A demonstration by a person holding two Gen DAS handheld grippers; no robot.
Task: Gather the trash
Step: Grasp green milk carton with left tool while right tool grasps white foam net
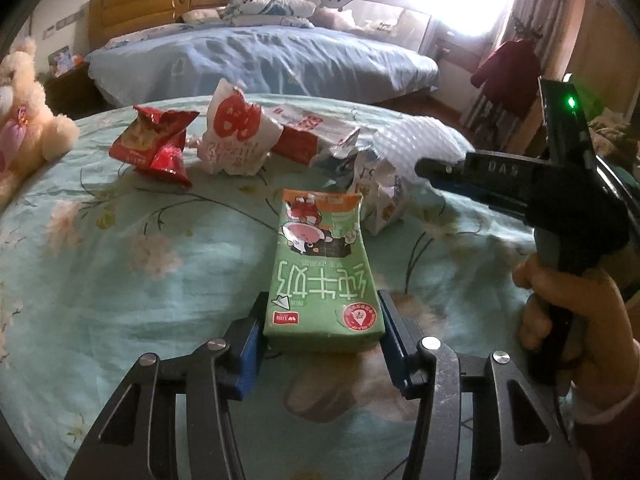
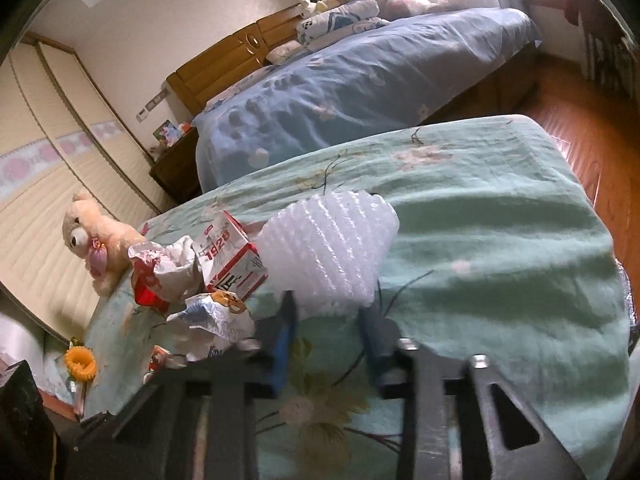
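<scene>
A green milk carton (image 1: 324, 276) lies on the teal flowered bedspread (image 1: 120, 280), its near end between the fingers of my left gripper (image 1: 322, 320), which closes on its sides. Beyond it lie a red snack bag (image 1: 156, 148), a crumpled white and red wrapper (image 1: 236, 132), a red and white box (image 1: 298, 132), a crumpled blue and white wrapper (image 1: 360, 168) and white bubble wrap (image 1: 416, 136). My right gripper (image 2: 328, 320) is open and empty just in front of the bubble wrap (image 2: 332, 248); it also shows in the left wrist view (image 1: 424, 170).
A plush bear (image 2: 96, 236) sits at the bedspread's left edge. A second bed with a blue cover (image 1: 260, 64) stands behind. Wooden floor (image 2: 580, 128) lies to the right. An orange flower toy (image 2: 80, 362) sits low at the left.
</scene>
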